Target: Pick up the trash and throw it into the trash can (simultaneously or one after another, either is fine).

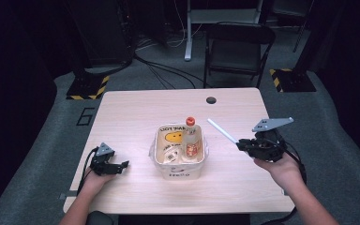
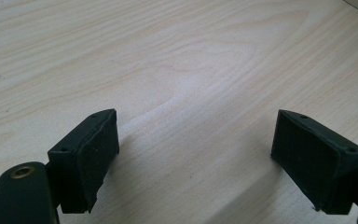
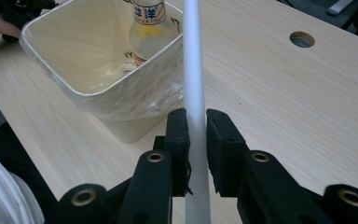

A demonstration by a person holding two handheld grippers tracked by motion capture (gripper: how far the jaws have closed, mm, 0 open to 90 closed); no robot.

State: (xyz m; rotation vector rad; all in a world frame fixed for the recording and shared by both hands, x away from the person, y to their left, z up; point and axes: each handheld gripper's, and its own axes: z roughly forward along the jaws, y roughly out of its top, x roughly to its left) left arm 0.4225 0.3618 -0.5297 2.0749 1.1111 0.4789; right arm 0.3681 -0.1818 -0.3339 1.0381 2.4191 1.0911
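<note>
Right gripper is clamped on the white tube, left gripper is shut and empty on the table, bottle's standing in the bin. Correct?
Not quite. The left gripper is open, not shut: the left gripper view shows its jaws wide apart over bare table with nothing between them. The rest holds: the right gripper is clamped on the white tube, and the bottle stands in the bin.

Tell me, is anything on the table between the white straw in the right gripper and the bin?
Nothing visible. The right gripper holds the white straw above bare table, beside the bin. A bottle stands inside the bin.
</note>
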